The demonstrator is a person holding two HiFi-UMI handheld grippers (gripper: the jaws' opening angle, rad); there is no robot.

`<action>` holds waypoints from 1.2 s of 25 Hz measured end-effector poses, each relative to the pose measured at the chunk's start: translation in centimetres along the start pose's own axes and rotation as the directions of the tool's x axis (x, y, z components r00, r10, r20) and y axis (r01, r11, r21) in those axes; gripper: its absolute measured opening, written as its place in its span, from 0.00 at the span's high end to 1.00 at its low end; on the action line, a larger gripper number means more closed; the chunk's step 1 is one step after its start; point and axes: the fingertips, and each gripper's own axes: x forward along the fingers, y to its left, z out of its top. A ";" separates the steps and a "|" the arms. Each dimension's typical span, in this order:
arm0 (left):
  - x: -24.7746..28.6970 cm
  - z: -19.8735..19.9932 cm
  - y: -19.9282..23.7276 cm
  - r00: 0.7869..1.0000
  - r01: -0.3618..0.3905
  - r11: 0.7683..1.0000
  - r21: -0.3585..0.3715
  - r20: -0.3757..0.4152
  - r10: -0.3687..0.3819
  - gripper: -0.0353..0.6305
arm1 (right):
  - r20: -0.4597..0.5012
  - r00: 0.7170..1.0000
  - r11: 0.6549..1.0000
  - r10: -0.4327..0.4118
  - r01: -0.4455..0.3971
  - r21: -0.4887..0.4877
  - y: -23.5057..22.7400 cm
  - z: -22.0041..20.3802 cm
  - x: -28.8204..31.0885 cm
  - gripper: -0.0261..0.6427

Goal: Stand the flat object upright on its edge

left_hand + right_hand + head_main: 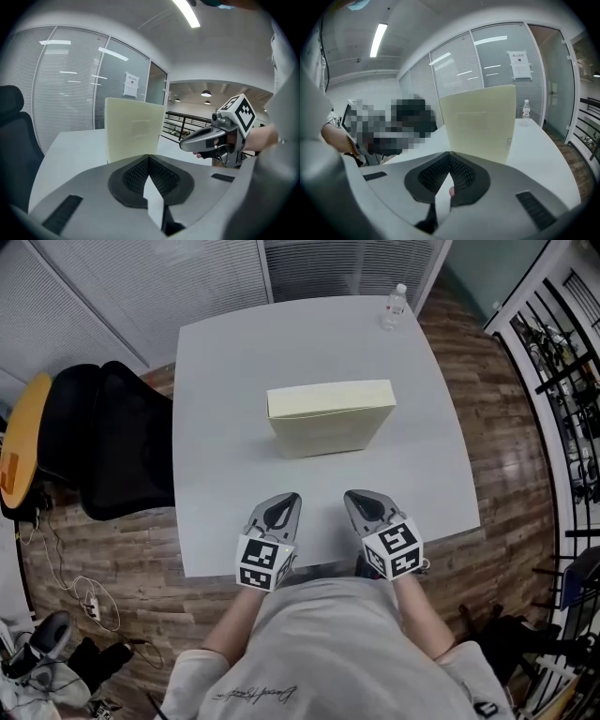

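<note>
A flat pale-yellow box (330, 414) stands upright on its long edge near the middle of the white table (225, 362). It also rises ahead of the jaws in the left gripper view (133, 133) and in the right gripper view (480, 123). My left gripper (284, 502) sits near the table's front edge, shut, with nothing between its jaws. My right gripper (361, 499) rests beside it, also shut and empty. Both are well clear of the box, on the near side of it.
A clear water bottle (395, 306) stands at the table's far right corner. A black office chair (112, 442) is at the table's left side. Cables and a power strip (89, 606) lie on the wooden floor. Black railings (562, 362) run along the right.
</note>
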 end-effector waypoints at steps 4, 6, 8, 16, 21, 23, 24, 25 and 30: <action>-0.3 -0.2 0.2 1.000 -0.003 1.000 0.006 0.005 0.003 0.93 | -0.003 1.000 1.000 0.004 -0.004 0.000 0.2 -0.2 -0.1 0.92; -0.3 -0.1 0.2 1.000 -0.002 1.000 0.012 0.008 0.002 0.93 | -0.003 1.000 1.000 0.005 -0.005 0.001 0.0 -0.3 -0.2 0.92; -0.4 -0.1 0.2 1.000 -0.002 1.000 0.009 0.011 0.002 0.93 | -0.005 1.000 1.000 0.005 -0.005 0.003 -0.2 -0.4 -0.3 0.92; -0.5 0.7 0.1 1.000 -0.005 1.000 0.022 0.027 0.004 0.93 | 0.006 1.000 1.000 0.004 -0.004 -0.005 -0.4 0.0 -0.5 0.92; -0.7 1.2 0.1 0.999 -0.010 1.000 0.020 0.040 0.010 0.93 | 0.012 1.000 1.000 0.010 -0.010 -0.006 -0.3 0.3 -0.5 0.92; -0.7 1.2 0.1 0.999 -0.010 1.000 0.023 0.041 0.009 0.93 | 0.014 1.000 1.000 0.013 -0.013 -0.009 -0.2 0.4 -0.4 0.92; -0.8 1.3 0.0 0.999 -0.010 1.000 0.024 0.042 0.009 0.93 | 0.015 1.000 1.000 0.015 -0.015 -0.010 -0.2 0.4 -0.4 0.92; -0.8 1.3 0.0 0.999 -0.010 1.000 0.026 0.043 0.009 0.93 | 0.017 1.000 1.000 0.016 -0.016 -0.012 -0.1 0.5 -0.4 0.92; -1.1 1.5 0.0 0.999 -0.017 1.000 0.027 0.049 0.015 0.93 | 0.029 0.999 1.000 0.017 -0.017 -0.009 -0.1 0.8 -0.5 0.92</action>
